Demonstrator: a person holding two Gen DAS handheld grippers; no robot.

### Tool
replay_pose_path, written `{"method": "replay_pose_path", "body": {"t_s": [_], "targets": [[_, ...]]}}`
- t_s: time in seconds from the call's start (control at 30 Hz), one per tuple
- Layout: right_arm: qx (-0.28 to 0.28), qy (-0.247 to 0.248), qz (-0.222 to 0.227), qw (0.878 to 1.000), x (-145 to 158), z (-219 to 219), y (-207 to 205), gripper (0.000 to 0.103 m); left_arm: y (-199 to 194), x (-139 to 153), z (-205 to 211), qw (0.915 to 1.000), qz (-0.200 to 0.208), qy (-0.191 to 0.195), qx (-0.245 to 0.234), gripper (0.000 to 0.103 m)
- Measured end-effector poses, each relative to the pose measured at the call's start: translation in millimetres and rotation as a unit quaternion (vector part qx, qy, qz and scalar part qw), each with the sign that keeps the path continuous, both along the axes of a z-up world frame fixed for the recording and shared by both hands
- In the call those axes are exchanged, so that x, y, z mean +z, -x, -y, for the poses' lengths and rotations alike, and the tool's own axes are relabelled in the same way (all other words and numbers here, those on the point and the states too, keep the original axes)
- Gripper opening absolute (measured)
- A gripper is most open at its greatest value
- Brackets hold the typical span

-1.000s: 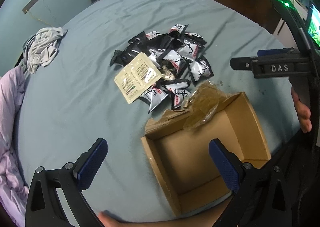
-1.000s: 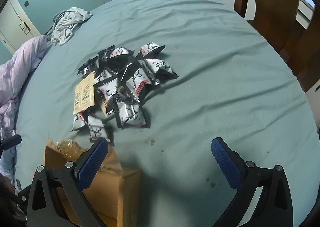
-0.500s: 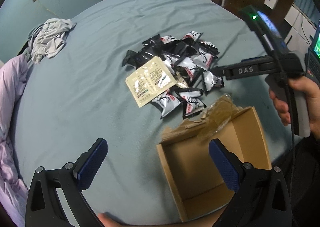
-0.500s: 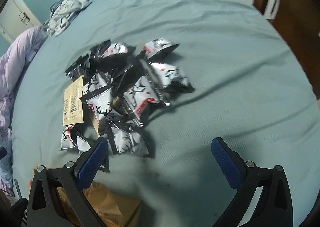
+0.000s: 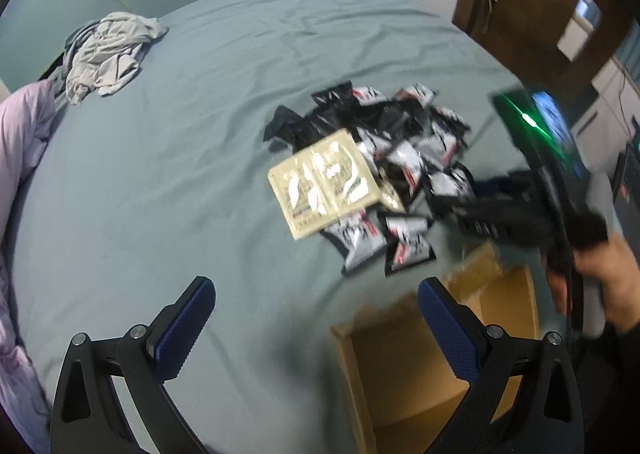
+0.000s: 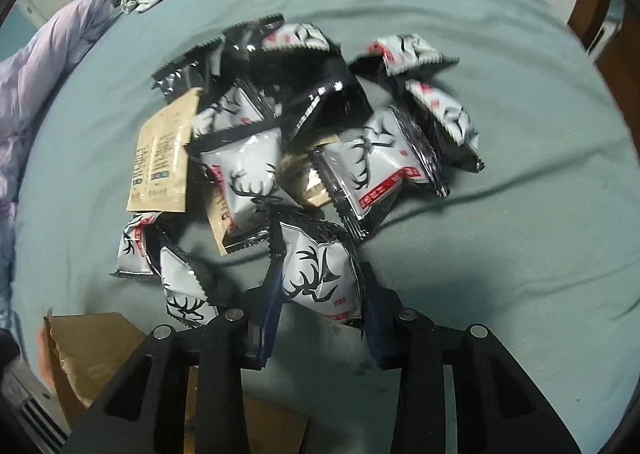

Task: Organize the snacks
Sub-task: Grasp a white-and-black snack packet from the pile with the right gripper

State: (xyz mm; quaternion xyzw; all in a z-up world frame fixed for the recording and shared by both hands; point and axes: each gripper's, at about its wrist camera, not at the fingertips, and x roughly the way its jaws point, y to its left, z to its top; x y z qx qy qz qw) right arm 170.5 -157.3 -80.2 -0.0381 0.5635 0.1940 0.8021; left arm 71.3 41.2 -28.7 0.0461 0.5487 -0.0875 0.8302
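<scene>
Teal bedding covers the work surface [image 5: 160,182], a bed that fills both views. Nearest to us in the left wrist view, the left gripper [image 5: 316,330] hangs over the sheet with its jaws wide apart and nothing between its blue pads. Just beyond its right finger sits an open cardboard box [image 5: 404,370], brown inside, with no snack visible in the part we can see.

In the right wrist view, the right gripper [image 6: 320,318] points steeply down at the near edge of the snack pile. Its jaws have just been closing, and they now stand narrow, one on each side of a white packet with a black antler print [image 6: 318,280]. The pads press against the packet's sides. We note the packet lies at the near edge of the heap, on the sheet, outside the box. A corner of the box shows at lower left of this view.

Beyond the held packet lies the pile of snack packets [image 6: 304,126], black and white wrappers overlapping one another. A flat tan sachet [image 6: 162,158] rests against the pile's left side.

A person's hand [image 5: 608,286] grips the right gripper's handle, blurred in the left wrist view.

Farther off, grey clothing [image 5: 108,54] lies crumpled on the sheet, and a lilac quilt [image 5: 20,158] borders the left edge.
</scene>
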Motion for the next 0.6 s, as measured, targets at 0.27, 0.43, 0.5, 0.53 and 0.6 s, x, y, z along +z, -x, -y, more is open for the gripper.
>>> {"method": "replay_pose_path", "body": {"t_s": [0.27,0.43,0.5,0.53,0.6], "targets": [[-0.040,-0.083,0.050,0.995,59,33,38,0.033,-37,-29,-14,0.9979,-0.053,0.033,0.019,0.103],[-0.071,-0.091,0.102,0.988,86,63,91,0.033,-55,-57,-4,0.9919,-0.116,0.045,0.025,0.092],[-0.085,-0.091,0.114,0.986,90,71,113,0.033,-62,-65,-2,0.9899,-0.128,0.052,0.032,0.092],[-0.092,-0.090,0.115,0.985,89,77,125,0.033,-64,-69,-1,0.9885,-0.136,0.058,0.032,0.092],[-0.104,-0.089,0.109,0.985,86,87,146,0.033,-69,-77,3,0.9859,-0.151,0.066,0.031,0.092]]}}
